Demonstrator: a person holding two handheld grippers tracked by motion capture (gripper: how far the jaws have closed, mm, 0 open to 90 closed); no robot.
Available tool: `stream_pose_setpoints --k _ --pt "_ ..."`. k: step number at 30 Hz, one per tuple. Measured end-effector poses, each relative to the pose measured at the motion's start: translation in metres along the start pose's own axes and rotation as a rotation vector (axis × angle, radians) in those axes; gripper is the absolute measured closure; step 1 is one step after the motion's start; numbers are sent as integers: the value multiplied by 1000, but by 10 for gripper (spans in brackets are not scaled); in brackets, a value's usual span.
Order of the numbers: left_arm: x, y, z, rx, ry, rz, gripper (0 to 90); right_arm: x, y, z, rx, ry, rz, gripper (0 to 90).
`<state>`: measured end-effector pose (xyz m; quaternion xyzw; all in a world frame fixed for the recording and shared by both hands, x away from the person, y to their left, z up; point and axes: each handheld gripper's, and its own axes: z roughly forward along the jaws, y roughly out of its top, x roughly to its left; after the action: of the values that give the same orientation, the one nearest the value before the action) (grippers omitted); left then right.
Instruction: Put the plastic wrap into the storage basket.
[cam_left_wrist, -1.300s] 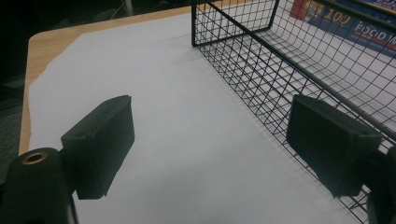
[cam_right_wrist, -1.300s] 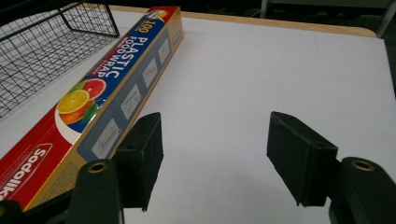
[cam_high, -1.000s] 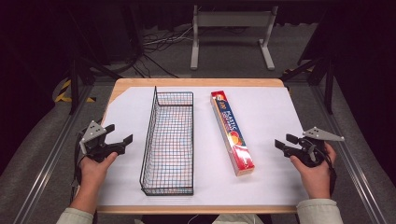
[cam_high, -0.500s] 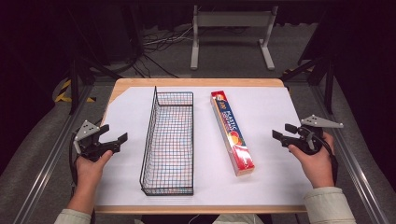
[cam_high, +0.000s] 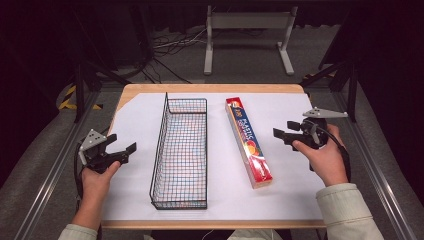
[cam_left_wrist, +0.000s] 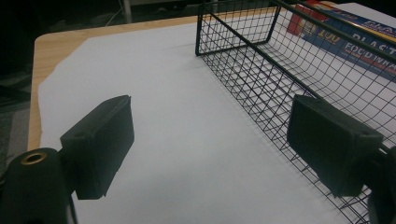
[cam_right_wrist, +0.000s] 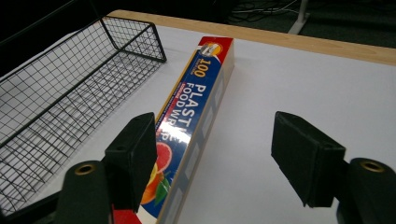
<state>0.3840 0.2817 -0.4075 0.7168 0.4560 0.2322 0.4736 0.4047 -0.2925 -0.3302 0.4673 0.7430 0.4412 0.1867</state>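
— Where's the long box from where you stand?

— The long red-and-blue cardboard box of plastic food wrap (cam_high: 248, 142) lies flat on the white paper sheet (cam_high: 135, 120) covering the wooden table (cam_high: 210, 88). It runs lengthwise from about 12 o'clock toward 5 o'clock, just right of the black wire mesh basket (cam_high: 181, 150), near it but apart.

— And the tongs?

— The right gripper (cam_high: 286, 134) is held above the paper at the box's 3 o'clock, near it and not touching, jaws apart with nothing between them. The left gripper (cam_high: 122, 149) hovers at the basket's 9 o'clock, well apart from the box, with the basket between. Its jaws are spread too, empty.

— Can you read anything on it?

— In the right gripper view the box (cam_right_wrist: 194, 116) reads "100", then "PLAST" and "FOOD WR", the rest cut off by glare; there is fruit artwork, orange slices and leaves, at the near end. A small round emblem sits at the far red end, too small to make out.

— Do the other cameras add anything?

— The left gripper view looks along the basket's near wall (cam_left_wrist: 261, 70), and through the mesh you catch the box (cam_left_wrist: 359, 39) with "PLAS" and "FOOD" lettering. The high view shows the person's hands, the pale sleeves (cam_high: 347, 210), the metal rails beside the table and a grey stand (cam_high: 247, 30) on the floor beyond.
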Motion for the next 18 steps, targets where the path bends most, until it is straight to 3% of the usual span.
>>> stream_pose_setpoints --k 3,7,13,18 --pt "-2 0 2 4 8 13 154 9 7 7 13 -2 -5 272" --pt "-2 1 4 36 52 19 153 20 15 17 35 1 -9 245" --pt "1 1 3 31 53 -6 144 37 25 31 57 14 -20 244" --pt "0 1 3 29 56 -1 143 44 31 40 67 7 -23 228"
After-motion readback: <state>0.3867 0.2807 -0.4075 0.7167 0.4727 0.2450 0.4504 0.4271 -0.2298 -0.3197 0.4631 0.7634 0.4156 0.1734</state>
